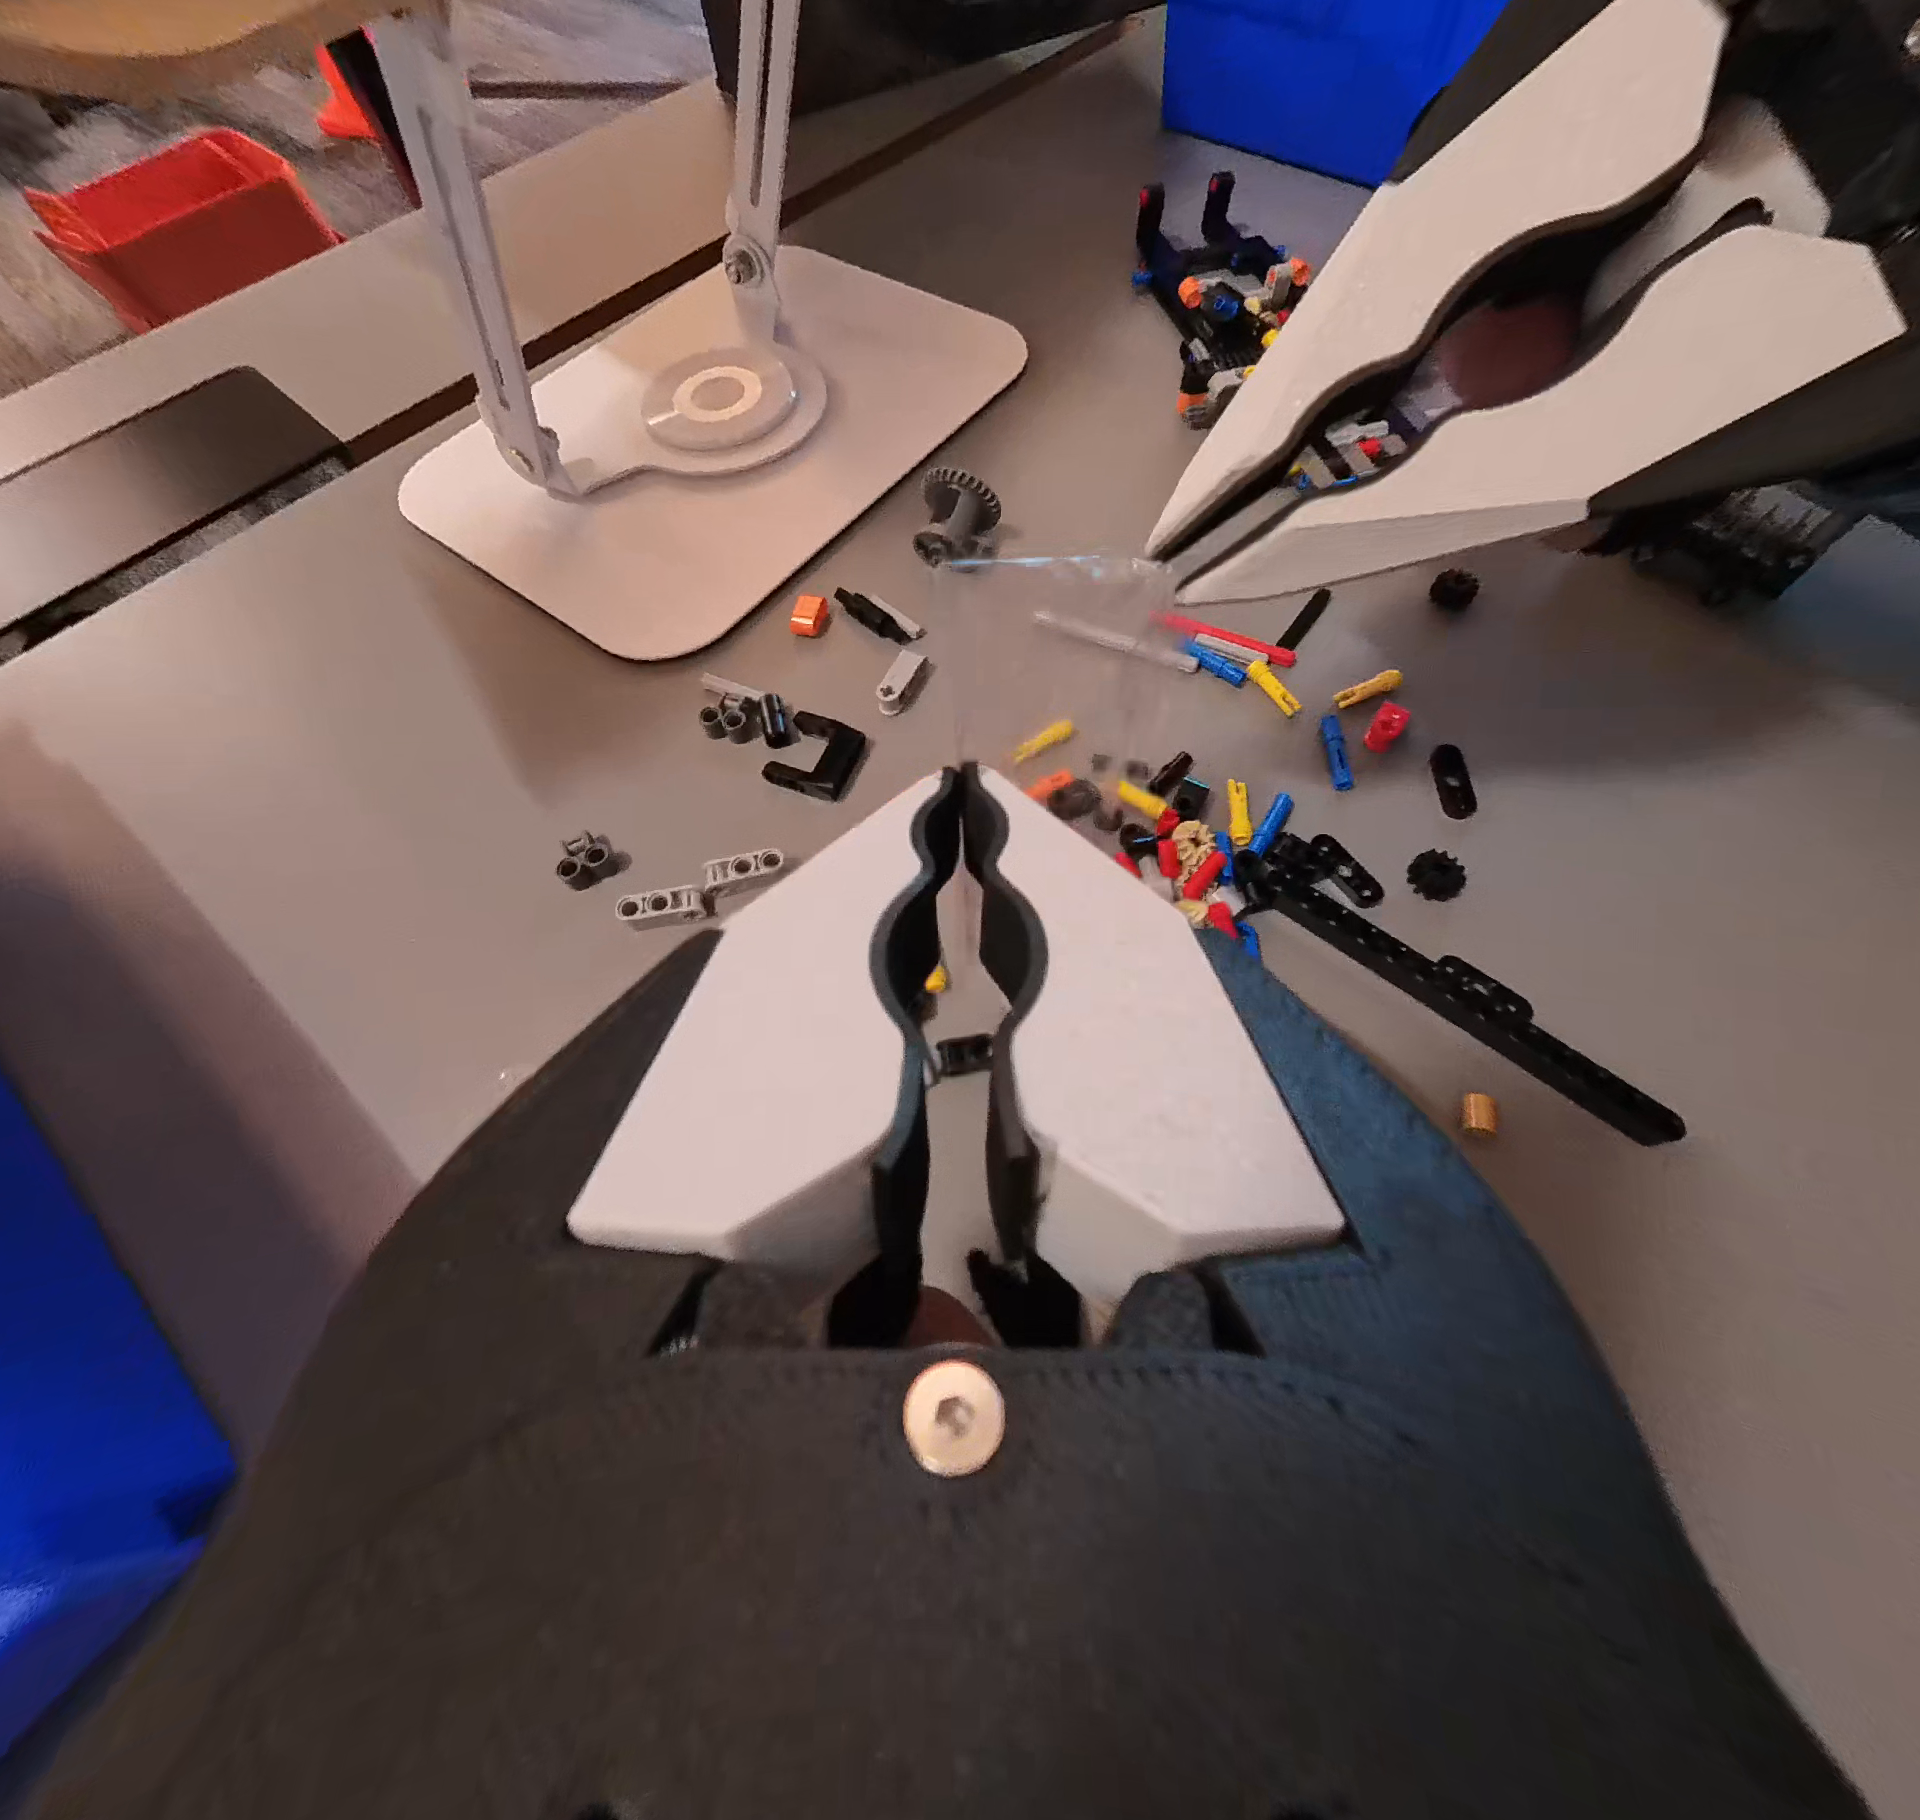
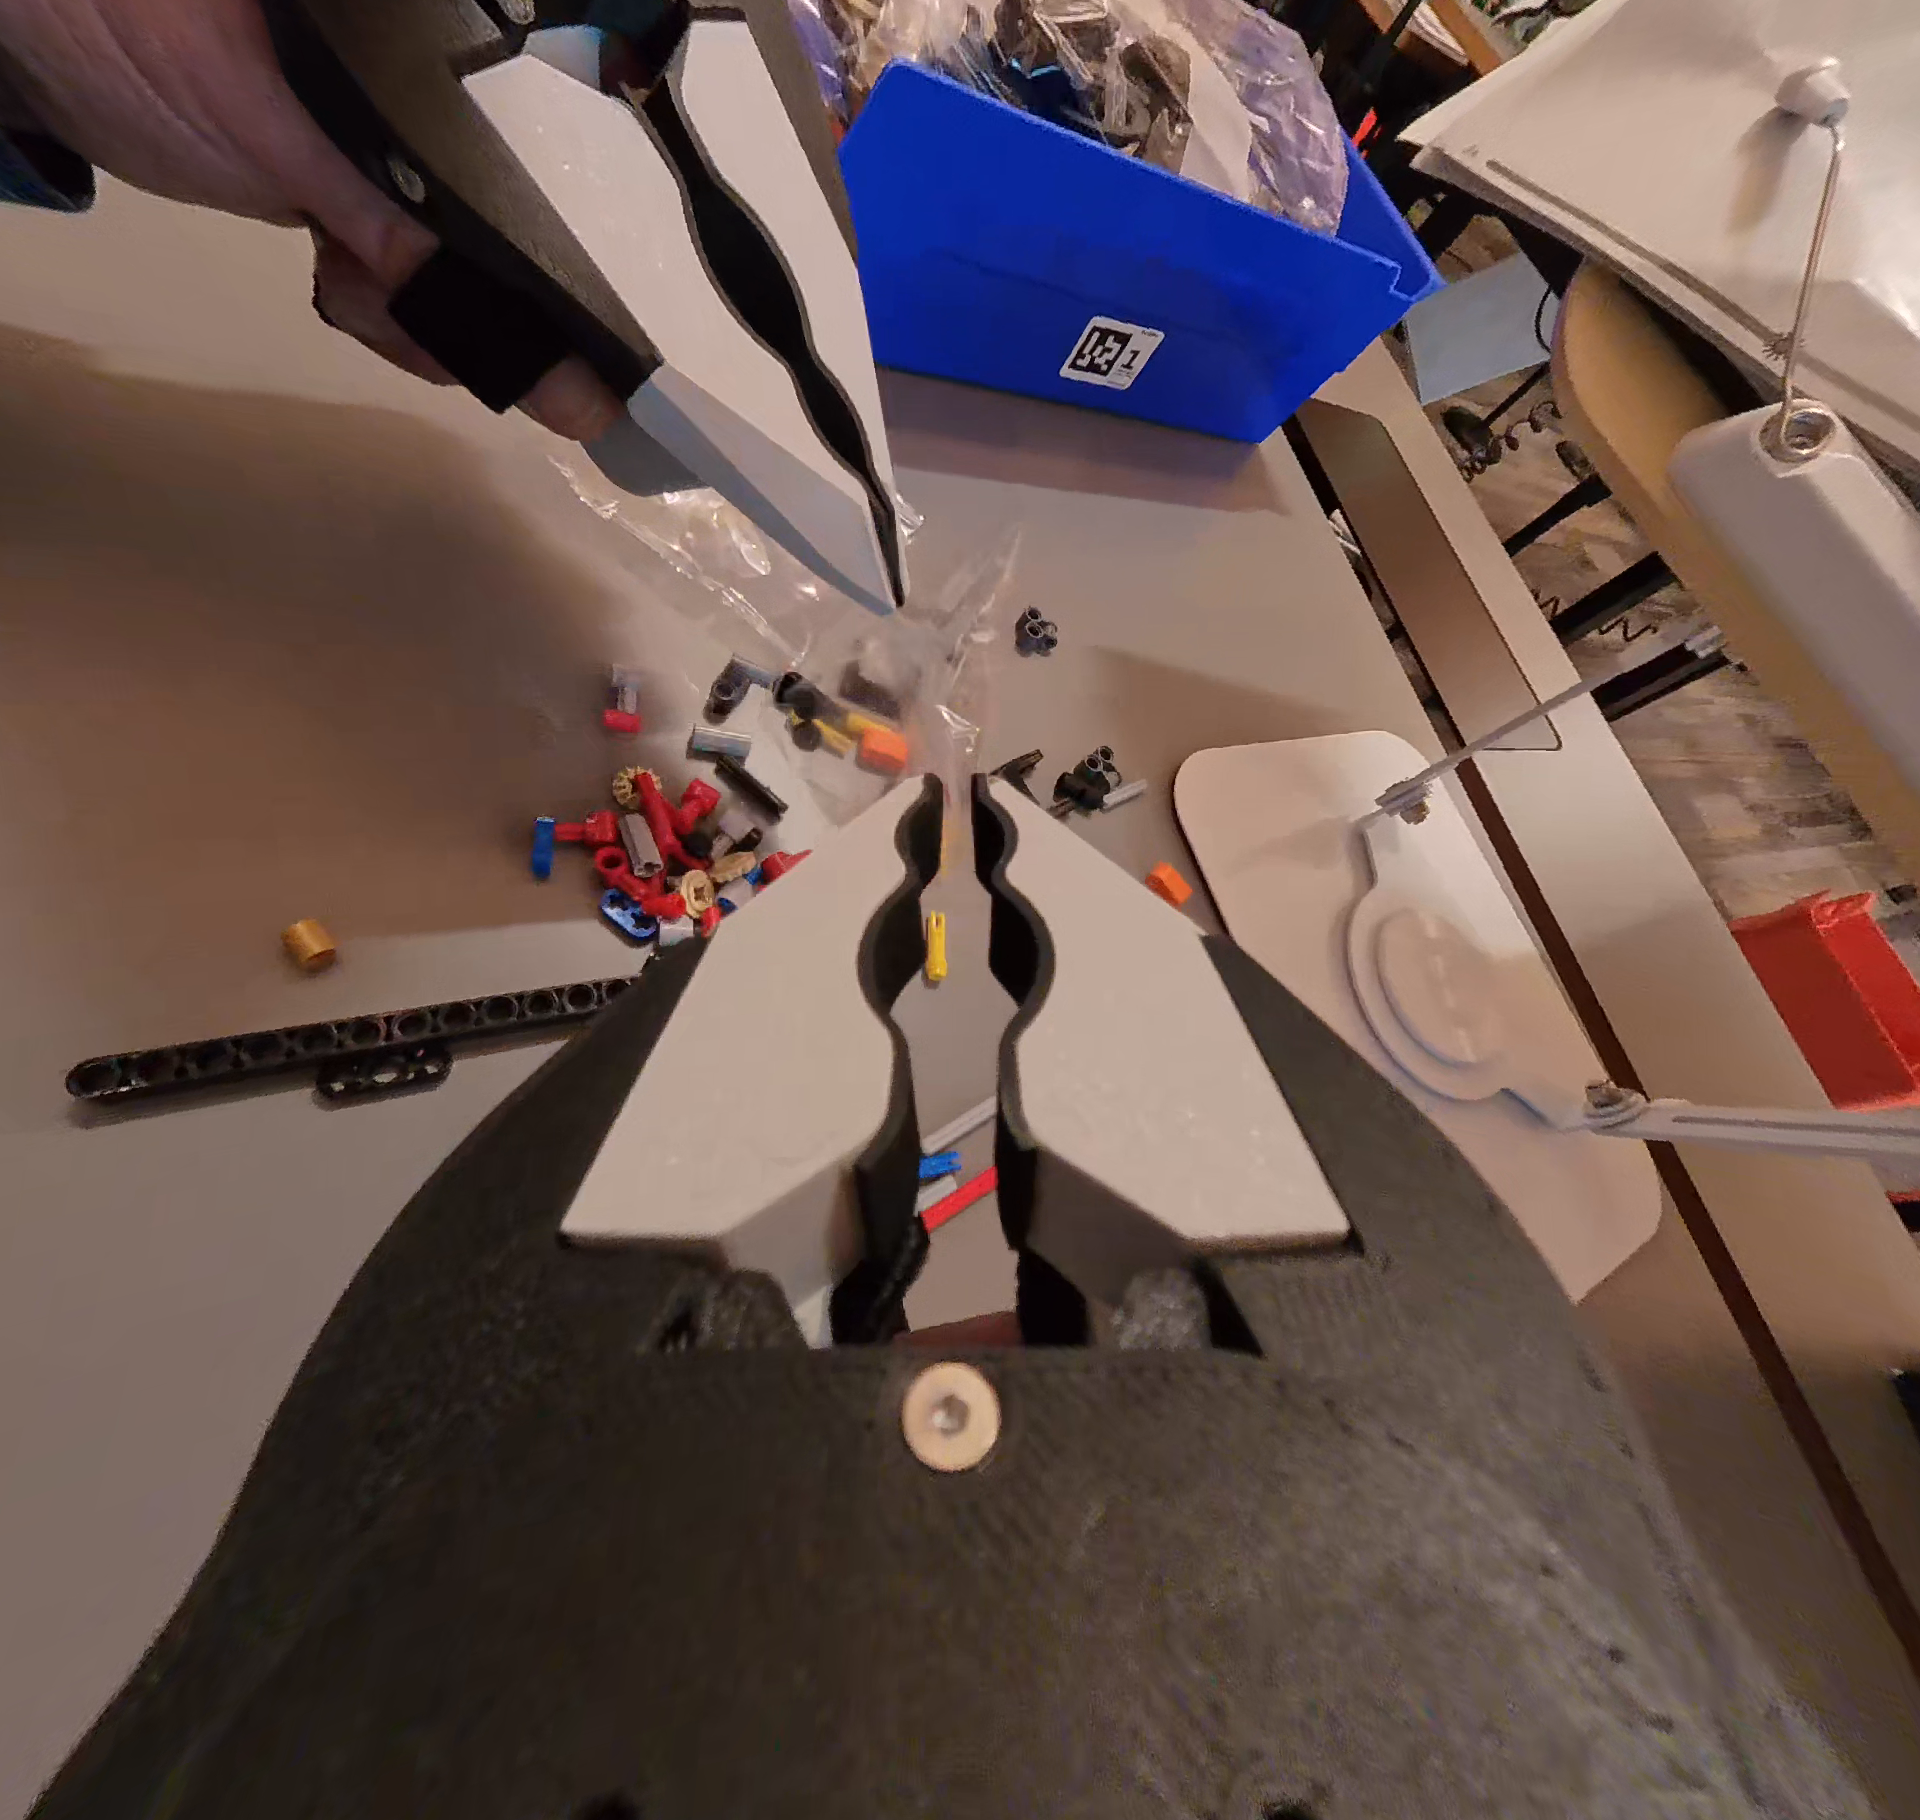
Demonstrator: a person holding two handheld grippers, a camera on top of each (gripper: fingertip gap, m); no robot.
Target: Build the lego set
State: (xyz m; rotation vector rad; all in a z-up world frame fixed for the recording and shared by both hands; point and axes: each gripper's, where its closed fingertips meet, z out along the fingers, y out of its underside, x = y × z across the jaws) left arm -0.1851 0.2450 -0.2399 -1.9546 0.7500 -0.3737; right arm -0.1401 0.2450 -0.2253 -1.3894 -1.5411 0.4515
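Warm, dim indoor light falls across the smooth grey tabletop (image 1: 1558, 1355), casting soft shadows at the left. Glare glints off the crinkled clear plastic bag (image 2: 883, 669). Wide-angle distortion bends both frames' edges, where the background blurs.

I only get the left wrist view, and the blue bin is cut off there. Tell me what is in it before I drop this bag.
Observer: The blue bin holds crumpled clear packets with dark pieces inside. They rise above its rim.
Operator: Now check the right claw and its grip on the bag.
Observer: In its own view the jaws stand nearly closed, with a thin fold of the bag running in between the tips.
Operator: Report what lies under that claw.
Observer: Through the gap between its fingers, a yellow pin lies on the table. A blue pin and a red rod show closer to the claw's base.
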